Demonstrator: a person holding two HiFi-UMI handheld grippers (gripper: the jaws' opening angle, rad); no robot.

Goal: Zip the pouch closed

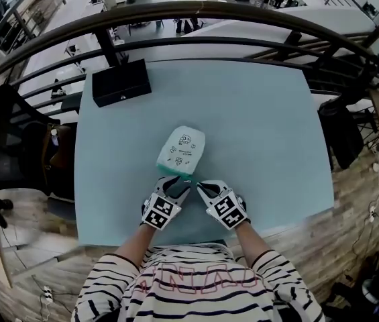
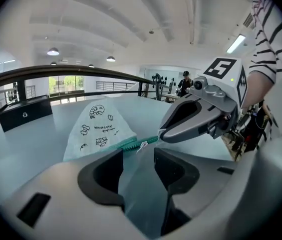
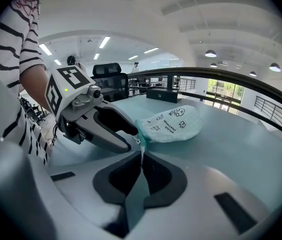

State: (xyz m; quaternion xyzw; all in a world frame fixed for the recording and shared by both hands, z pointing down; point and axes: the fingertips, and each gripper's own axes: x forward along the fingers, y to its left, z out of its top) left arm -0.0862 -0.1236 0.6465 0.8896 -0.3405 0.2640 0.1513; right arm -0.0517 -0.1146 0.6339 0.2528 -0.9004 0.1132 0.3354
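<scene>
A pale pouch (image 1: pixel 182 148) with small black drawings lies near the middle of the teal table (image 1: pixel 269 133), its teal zipper (image 1: pixel 176 172) along the near edge. My left gripper (image 1: pixel 178 188) stands open just short of that edge, and only table shows between its jaws. In the left gripper view the pouch (image 2: pixel 98 126) and zipper (image 2: pixel 128 144) lie just past the left gripper (image 2: pixel 138 166). My right gripper (image 1: pixel 201 187) is shut on the thin white zipper pull (image 3: pixel 141 151) at the corner of the pouch (image 3: pixel 173 124). The two grippers' tips nearly meet.
A black box (image 1: pixel 121 82) sits at the table's far left corner. A dark curved railing (image 1: pixel 196 12) runs behind the table. A black chair (image 1: pixel 15 139) stands off the left side. The table's near edge (image 1: pixel 196 241) is close to the striped shirt.
</scene>
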